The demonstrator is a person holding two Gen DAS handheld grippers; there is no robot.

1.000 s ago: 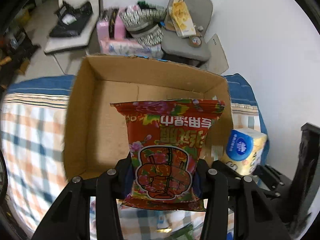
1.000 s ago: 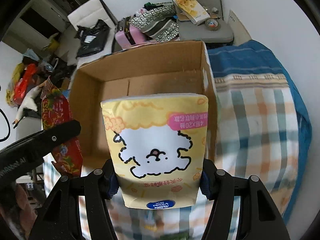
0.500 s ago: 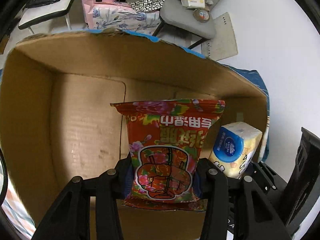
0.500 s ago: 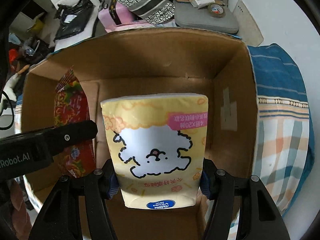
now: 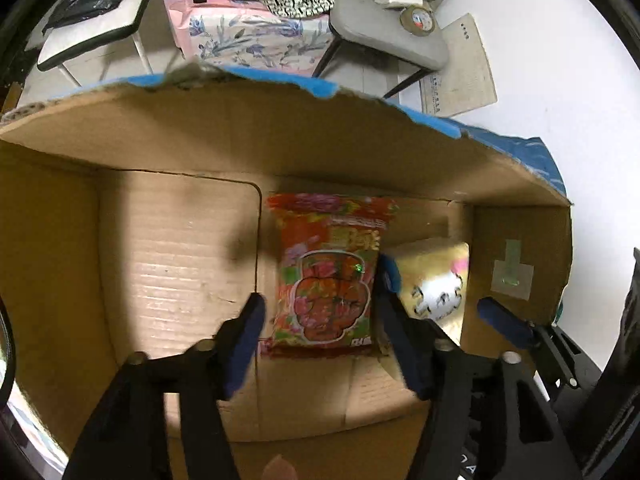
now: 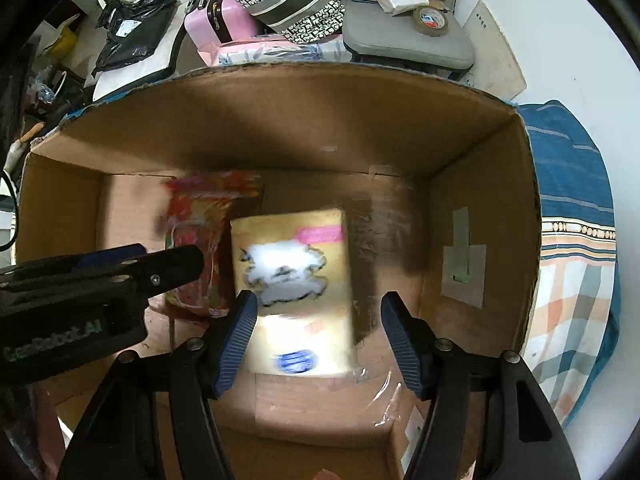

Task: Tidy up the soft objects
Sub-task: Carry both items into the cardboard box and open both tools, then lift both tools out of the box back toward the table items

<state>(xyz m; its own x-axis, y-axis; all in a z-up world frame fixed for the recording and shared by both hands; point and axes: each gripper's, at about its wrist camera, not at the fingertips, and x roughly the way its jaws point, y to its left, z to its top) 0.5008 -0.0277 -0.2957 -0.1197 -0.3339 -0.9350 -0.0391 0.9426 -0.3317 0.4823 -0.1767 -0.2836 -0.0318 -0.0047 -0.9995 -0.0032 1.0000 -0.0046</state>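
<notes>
A red floral tissue pack lies on the floor of the open cardboard box, blurred. My left gripper is open above it, fingers apart on either side. A yellow tissue pack with a white dog drawing lies beside the red pack, also blurred. My right gripper is open above the yellow pack, not touching it. The yellow pack shows in the left wrist view to the right of the red one. The left gripper body crosses the right wrist view.
The box sits on a plaid cloth with a blue edge. Behind it stand a pink suitcase, a patterned bag and a grey chair with a tape roll. A white wall is at right.
Both grippers have opened and let go of their packs. The red pack and the yellow pack have dropped to the box floor, side by side.
</notes>
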